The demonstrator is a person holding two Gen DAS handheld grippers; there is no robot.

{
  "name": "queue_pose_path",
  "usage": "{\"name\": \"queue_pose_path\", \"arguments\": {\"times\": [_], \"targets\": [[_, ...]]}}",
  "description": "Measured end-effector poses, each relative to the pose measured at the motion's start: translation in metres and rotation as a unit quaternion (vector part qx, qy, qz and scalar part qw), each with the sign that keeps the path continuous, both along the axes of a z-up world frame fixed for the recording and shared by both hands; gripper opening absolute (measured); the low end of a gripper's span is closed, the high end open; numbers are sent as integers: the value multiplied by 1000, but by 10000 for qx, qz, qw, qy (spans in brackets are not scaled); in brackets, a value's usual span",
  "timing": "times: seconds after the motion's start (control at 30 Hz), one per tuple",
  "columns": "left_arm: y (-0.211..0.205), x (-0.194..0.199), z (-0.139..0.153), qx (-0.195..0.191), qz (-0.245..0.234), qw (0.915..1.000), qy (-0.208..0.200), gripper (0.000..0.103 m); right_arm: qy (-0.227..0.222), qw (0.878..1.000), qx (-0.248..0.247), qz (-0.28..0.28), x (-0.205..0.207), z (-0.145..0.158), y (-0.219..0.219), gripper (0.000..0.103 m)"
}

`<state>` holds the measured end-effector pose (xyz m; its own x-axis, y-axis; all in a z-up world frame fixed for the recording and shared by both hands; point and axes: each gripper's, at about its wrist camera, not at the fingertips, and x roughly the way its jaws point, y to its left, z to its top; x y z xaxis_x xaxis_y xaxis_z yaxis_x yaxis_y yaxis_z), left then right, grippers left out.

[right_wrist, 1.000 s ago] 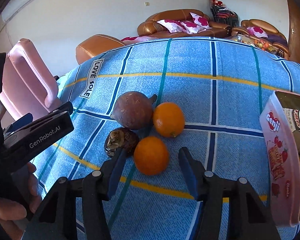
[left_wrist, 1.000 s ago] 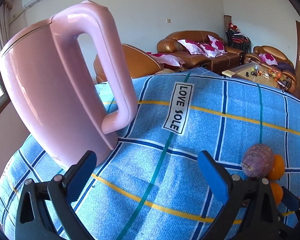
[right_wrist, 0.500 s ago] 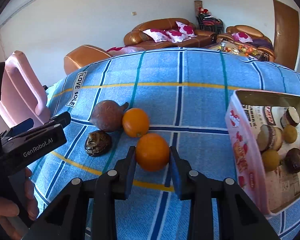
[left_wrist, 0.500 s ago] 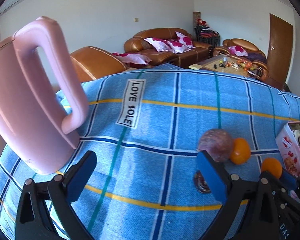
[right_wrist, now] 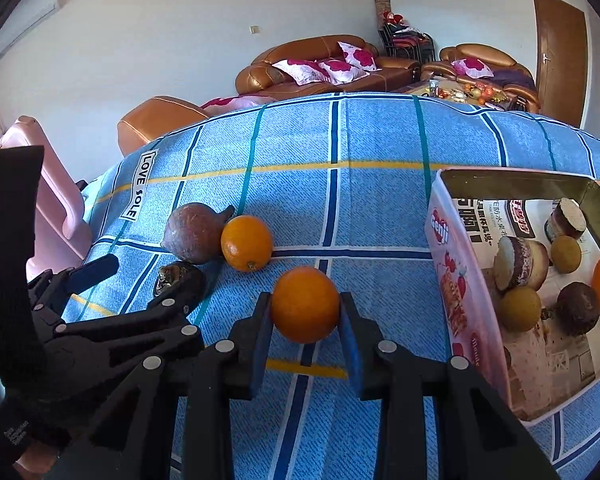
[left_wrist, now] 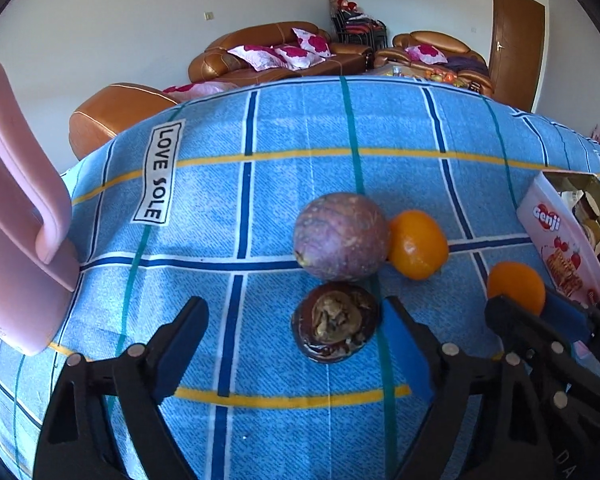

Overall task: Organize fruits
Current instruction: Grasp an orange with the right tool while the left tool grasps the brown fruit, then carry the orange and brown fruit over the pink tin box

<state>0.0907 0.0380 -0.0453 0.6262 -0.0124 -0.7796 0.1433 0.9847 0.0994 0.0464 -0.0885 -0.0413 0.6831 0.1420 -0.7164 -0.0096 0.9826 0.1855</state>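
My right fingers [right_wrist: 305, 316] are clamped on an orange [right_wrist: 305, 305], one finger on each side of it, just beside the pink box [right_wrist: 456, 280] that holds more fruit. My left fingers [left_wrist: 296, 328] are apart and closing in, and the dark wrinkled fruit [left_wrist: 334, 322] lies between them on the blue desk cloth [left_wrist: 300, 128], close to the right-hand finger but not squeezed. Just past it sit a big purple fruit [left_wrist: 340, 236] and another orange [left_wrist: 418, 244], touching each other.
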Motion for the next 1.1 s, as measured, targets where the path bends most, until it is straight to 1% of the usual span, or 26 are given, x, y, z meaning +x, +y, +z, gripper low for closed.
{"name": "queue_pose_path", "arguments": {"times": [0.1,0.2,0.23,0.27,0.3,0.4,0.43,0.47,0.57,0.63,0.7,0.77,0.83,0.87,0.93,1.0,1.1], "targets": [[1,3,-1,-116,-4,9999,95,86,-16,10000,-21,2,0,0,1,34],[1,3,-1,-227,-74,9996,119,80,6,10000,-2,21,0,-1,1,34],[2,2,0,-266,-115,9995,120,75,18,10000,9,28,0,-1,1,34],[2,2,0,-342,-185,9992,130,67,27,10000,16,37,0,-2,1,34],[1,1,1,-447,-267,9985,145,62,31,10000,17,44,0,-2,1,34],[-1,-1,1,-480,-365,9981,129,53,14,10000,-5,46,-1,-1,1,35],[-2,-2,2,-494,-399,9979,120,47,0,10000,-12,45,-1,-1,1,35],[-3,-4,3,-502,-409,9978,104,44,-19,10000,-14,45,-2,0,1,35],[2,-5,6,-655,-302,9974,73,43,-112,9999,-19,25,-4,2,1,35],[8,-9,10,-749,-134,9971,-89,43,-213,9998,-16,35,-7,4,1,35],[13,-17,19,-713,39,9964,-460,43,-388,9992,-15,61,-13,9,1,34],[16,-27,31,-644,187,9931,-966,43,-641,9979,-71,73,-20,16,3,34],[18,-35,41,-555,327,9883,-1381,43,-949,9951,-284,46,-27,24,6,34],[20,-37,44,-544,390,9860,-1526,43,-1126,9928,-419,0,-31,28,8,34],[25,-40,48,-604,463,9831,-1663,43,-1445,9871,-678,-132,-39,35,11,34],[27,-41,47,-641,487,9821,-1703,43,-1660,9822,-845,-237,-44,40,11,34],[25,-39,44,-435,548,9819,-1757,43,-1690,9812,-903,-226,-45,41,11,34]]}}
